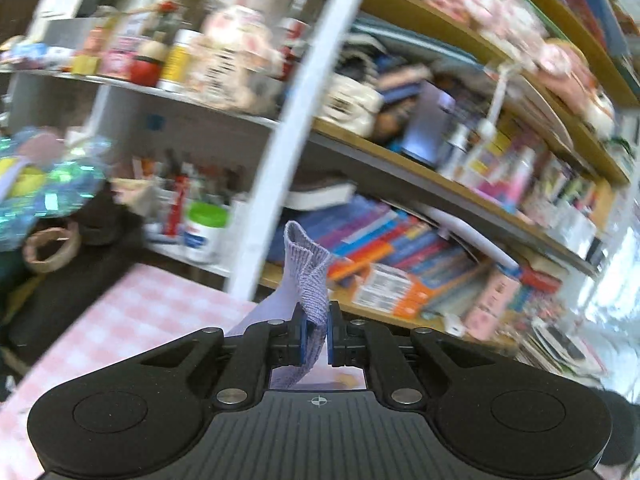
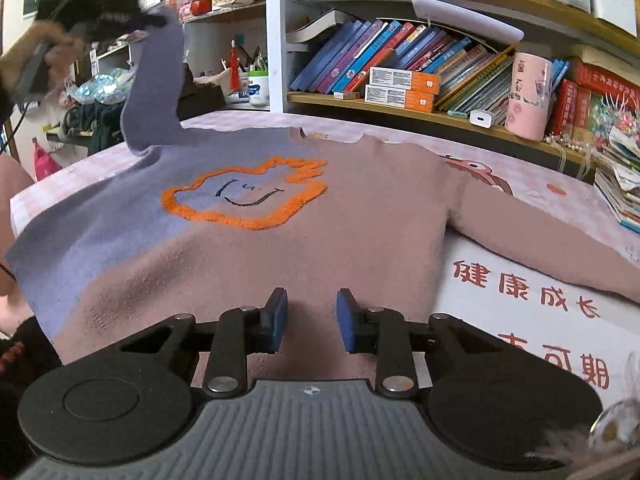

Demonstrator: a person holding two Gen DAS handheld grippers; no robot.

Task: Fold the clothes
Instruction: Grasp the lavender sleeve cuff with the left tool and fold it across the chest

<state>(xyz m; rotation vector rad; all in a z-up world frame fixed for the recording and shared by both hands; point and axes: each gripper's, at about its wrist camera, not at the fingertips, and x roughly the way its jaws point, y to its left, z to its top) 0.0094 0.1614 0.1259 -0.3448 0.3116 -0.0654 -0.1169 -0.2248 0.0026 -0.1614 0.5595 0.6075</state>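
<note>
Lifting one sleeve (image 1: 307, 276), left tongs (image 1: 316, 334), one sweater (image 2: 280, 232)

Before us we see wooden shelves (image 2: 400, 110) crammed with slanting rows of books (image 2: 384, 56) and divided by a white upright post (image 2: 275, 36); to its left we make out white shelves (image 2: 224, 12) crowded with jars, figurines and pens. Below them we see a surface under a pink checked cloth (image 1: 132, 320) printed with red Chinese characters (image 2: 528, 292). Bright daylight glares at the right edge of our left wrist view.
</note>
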